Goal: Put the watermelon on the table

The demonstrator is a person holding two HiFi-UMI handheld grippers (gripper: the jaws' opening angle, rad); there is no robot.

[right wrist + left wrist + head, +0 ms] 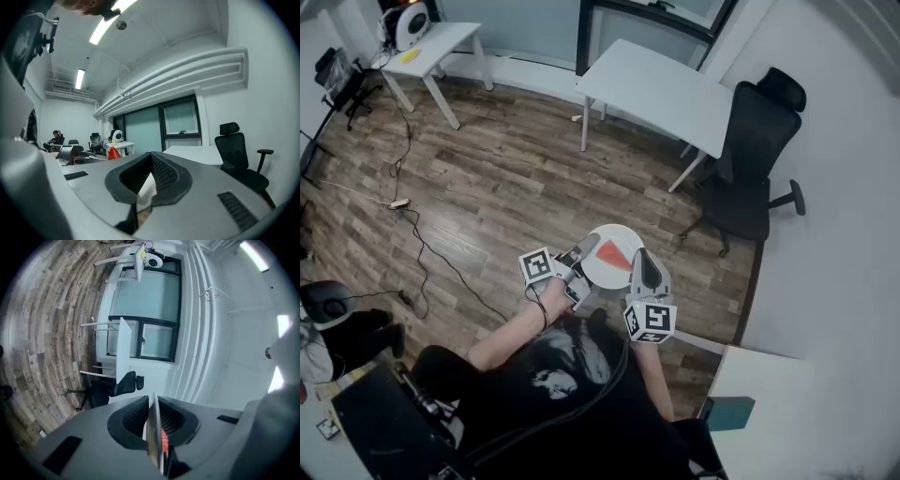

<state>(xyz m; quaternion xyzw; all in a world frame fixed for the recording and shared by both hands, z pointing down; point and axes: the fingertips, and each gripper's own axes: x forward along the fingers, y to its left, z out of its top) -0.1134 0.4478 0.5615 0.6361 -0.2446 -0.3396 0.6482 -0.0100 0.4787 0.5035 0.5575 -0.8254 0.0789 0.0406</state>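
- Watermelon slice [615, 256] lay on a white plate [617, 232], held in mid-air just before the person's chest, above the wooden floor [487, 178].
- Left gripper [584, 251] was clamped on the plate's left rim, and right gripper [643, 267] was closed tight on its right rim. Each gripper view showed the thin rim pinched between the pads.
- White table [661, 89] stood well ahead, with a black office chair [750, 159] beside it.
- Judgement: hold the plate level with both grips matched on the way over, or the slice may slide. Land the plate flat on the table before either grip is released.
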